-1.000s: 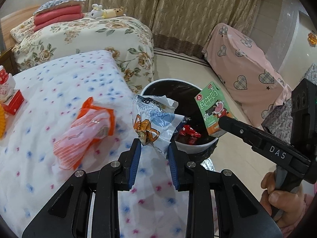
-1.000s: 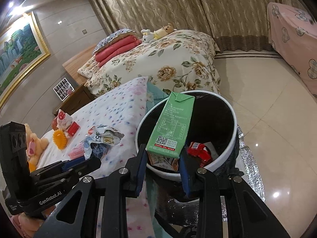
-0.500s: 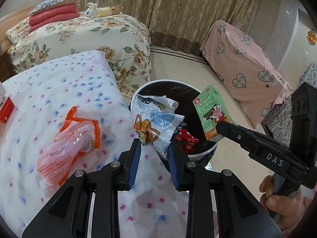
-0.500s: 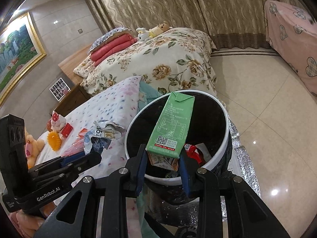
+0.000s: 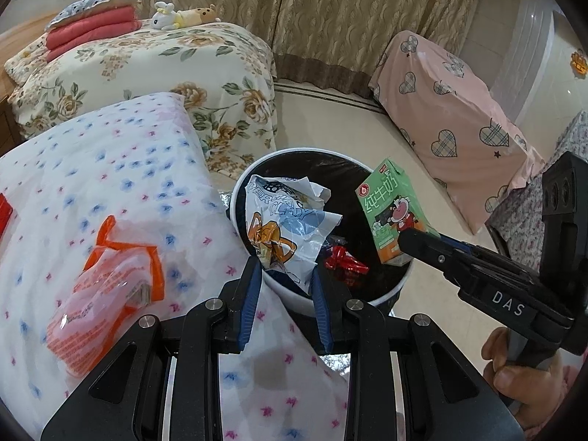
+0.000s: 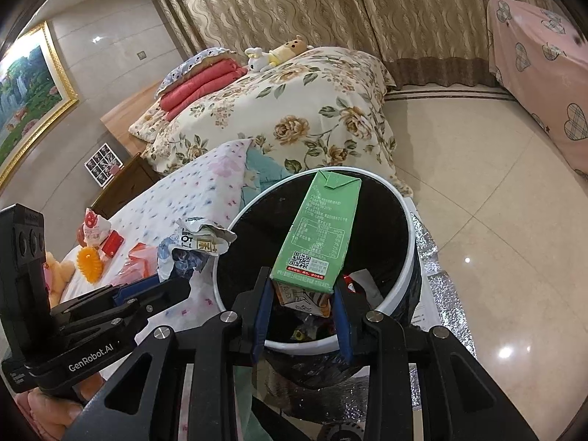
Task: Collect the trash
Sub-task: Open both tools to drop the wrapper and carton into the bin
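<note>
Two pieces of trash are right over the bin (image 5: 389,296) and neither is dropped yet. Left gripper (image 5: 286,303) is clamped on a crumpled white snack wrapper (image 5: 290,228) with the cartoon cat on it, jaws narrowed onto its lower edge, and it hangs over the near rim. Right gripper (image 6: 302,318) is pinched on the bottom of a green milk carton (image 6: 318,235), which tilts up over the black-lined opening.

Already done, by the look of it: a red foil wrapper (image 5: 343,262) and some other scraps sit inside the bin.

What's left, I'd guess: let go of both, then go back to the dotted bedspread (image 5: 110,183) for the orange-and-clear plastic bag (image 5: 106,290). Red packets (image 6: 106,237) further up the bed might be trash too; can't tell from here.
</note>
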